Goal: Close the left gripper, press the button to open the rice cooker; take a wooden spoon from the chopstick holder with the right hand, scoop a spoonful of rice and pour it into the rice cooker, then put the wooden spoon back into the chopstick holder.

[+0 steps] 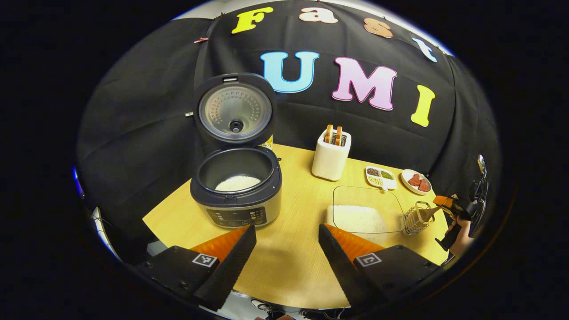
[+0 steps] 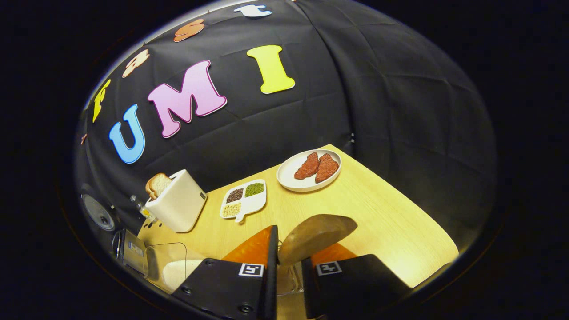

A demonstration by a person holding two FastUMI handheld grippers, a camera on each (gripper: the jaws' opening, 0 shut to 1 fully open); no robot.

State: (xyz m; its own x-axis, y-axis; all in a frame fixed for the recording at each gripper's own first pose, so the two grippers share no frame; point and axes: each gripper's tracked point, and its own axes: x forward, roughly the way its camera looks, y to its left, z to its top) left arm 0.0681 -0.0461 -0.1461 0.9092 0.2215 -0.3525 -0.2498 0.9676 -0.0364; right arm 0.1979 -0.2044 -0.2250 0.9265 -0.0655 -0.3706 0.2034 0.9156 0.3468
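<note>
With rice cooker (image 1: pixel 235 186) open, the right gripper (image 2: pixel 289 262) clamps the wooden spoon (image 2: pixel 315 235) over the holder (image 1: pixel 418 218) at the table's right edge; left gripper (image 1: pixel 286 258) gapes empty; next, lower and release.

Nearest the rice cooker (image 1: pixel 236 186), the left gripper (image 1: pixel 286 249) has two black housings, each bearing a square black-and-white marker tag and small round screws, with long tapering jaws whose inner faces are finely ribbed (saw-like along the edge). The right gripper (image 2: pixel 289 262), seen in its own view, has the same black blocks, square tags and corner screws.
</note>
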